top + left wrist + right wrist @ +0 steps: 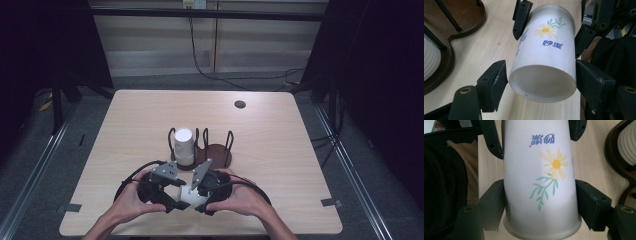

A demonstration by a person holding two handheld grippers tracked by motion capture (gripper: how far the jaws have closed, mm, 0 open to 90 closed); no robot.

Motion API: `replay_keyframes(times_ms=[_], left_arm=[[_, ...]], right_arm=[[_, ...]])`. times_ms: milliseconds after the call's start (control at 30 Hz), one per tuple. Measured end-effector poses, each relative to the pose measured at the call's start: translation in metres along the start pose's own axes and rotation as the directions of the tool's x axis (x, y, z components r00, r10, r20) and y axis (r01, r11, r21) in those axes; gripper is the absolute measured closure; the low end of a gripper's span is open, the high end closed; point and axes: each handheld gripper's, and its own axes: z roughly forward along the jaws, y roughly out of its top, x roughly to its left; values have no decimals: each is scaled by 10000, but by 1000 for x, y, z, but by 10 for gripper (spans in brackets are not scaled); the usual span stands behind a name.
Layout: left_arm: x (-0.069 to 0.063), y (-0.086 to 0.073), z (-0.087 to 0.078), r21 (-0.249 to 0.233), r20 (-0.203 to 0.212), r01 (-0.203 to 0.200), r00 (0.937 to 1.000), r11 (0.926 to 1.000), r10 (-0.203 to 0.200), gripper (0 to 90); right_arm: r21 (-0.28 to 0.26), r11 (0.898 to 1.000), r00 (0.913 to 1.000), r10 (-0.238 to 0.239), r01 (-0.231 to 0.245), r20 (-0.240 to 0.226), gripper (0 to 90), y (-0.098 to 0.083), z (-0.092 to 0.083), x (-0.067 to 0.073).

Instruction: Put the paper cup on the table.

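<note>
White paper cup [544, 60] with a yellow daisy print and blue lettering lies on its side, held between both grippers near the front edge of the table [280, 120], in front of the cup rack. In the high view the cup [190, 195] shows as a white patch between the two tool heads.

Right gripper [540, 202]: clamped on the cup. Both pads press its wall near the wide rim, the rim toward that camera and the print upside down. In the left gripper view those jaws sit at the cup's far end, one on each side.

Left gripper [541, 82]: jaws straddle the narrow base end, which faces that camera. The right-hand pad in that view touches the wall; a thin gap shows between the left-hand pad and the cup. So partly closed around it, not yet gripping.

In the high view the left gripper [162, 187] and right gripper [207, 187] point inward at each other, each in a hand, cables looping out to the sides.

Just behind them: a dark wooden cup rack [215, 152] with black wire posts. A ribbed white cup [183, 146] stands upright in its left slot, and the right slot's base is bare. Round black grommet [240, 104] sits at the table's far right.
</note>
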Motion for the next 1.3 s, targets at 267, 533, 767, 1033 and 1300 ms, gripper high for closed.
replay_keyframes(times_ms=[267,533,767,1033,1300], left_arm=[[1,-1,3,83,146,35,9999,10000,-36,285],[1,-1,3,143,222,-17,9998,9999,14,325],[1,-2,5,80,343,194,9992,9998,-197,311],[2,-2,5,14,297,203,9994,9998,-204,329],[1,-2,3,-146,304,260,9992,9996,-256,358]], right_arm=[[-60,10000,10000,-2,2,-12,289,0,0,-1],[-121,9999,10000,-23,23,3,291,0,-2,-1],[-159,9998,10000,-90,90,20,291,0,-2,0],[-194,9997,9999,-134,135,51,293,-1,-2,0],[-289,9995,9999,-147,147,-5,275,-3,-1,-2]])
